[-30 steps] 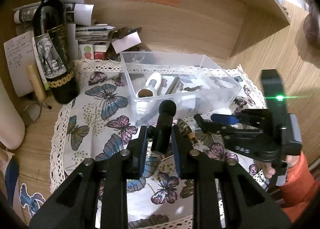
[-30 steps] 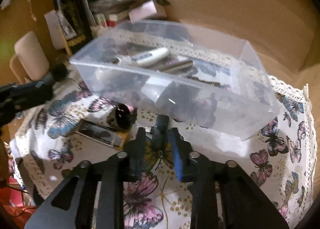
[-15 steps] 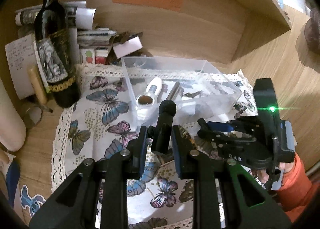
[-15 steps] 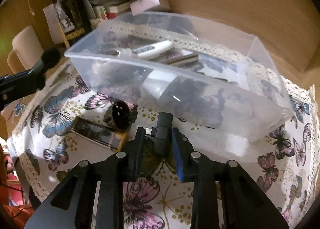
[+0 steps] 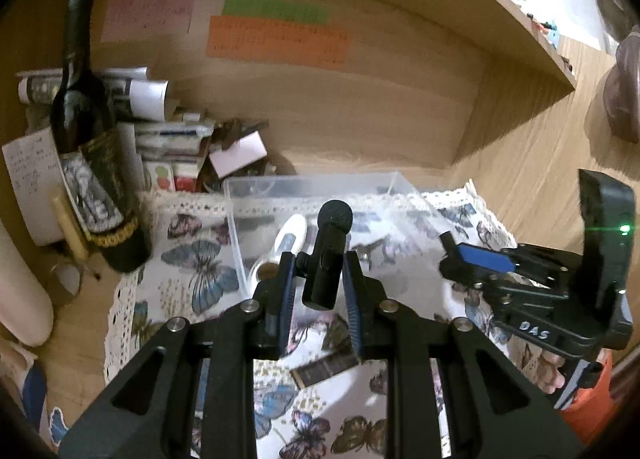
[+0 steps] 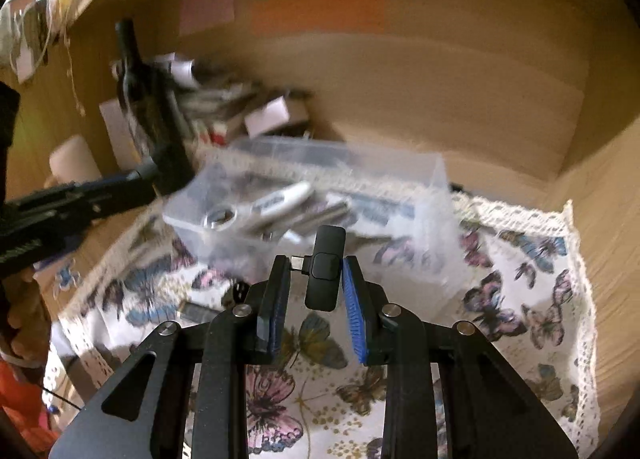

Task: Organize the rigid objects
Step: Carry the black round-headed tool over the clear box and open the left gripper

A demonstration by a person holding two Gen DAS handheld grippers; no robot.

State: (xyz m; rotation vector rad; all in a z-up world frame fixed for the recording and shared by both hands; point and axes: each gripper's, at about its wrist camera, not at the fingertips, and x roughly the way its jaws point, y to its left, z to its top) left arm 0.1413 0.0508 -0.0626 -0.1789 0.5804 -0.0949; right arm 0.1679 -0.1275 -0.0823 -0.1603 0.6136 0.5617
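Observation:
My left gripper [image 5: 319,259] is shut on a small black microphone [image 5: 328,255] with a round foam head, held above the butterfly cloth in front of the clear plastic box [image 5: 316,187]. My right gripper [image 6: 316,263] is shut on a small black receiver with a plug [image 6: 325,267], held up in front of the same box [image 6: 424,179]. The box holds a white thermometer [image 5: 290,235], a metal tube [image 6: 320,215] and other small items. The right gripper also shows in the left wrist view [image 5: 476,259]. The left gripper shows in the right wrist view [image 6: 120,187].
A dark wine bottle [image 5: 92,147] stands at the left against stacked papers and boxes [image 5: 176,139]. A flat dark rectangular item [image 5: 324,367] and a small round black object [image 6: 240,289] lie on the butterfly cloth [image 6: 520,299]. A wooden shelf [image 5: 520,31] overhangs the back wall.
Both grippers have lifted with their objects and tilted up, so the box and cloth sit lower and farther in view. The right wrist view is blurred from motion.

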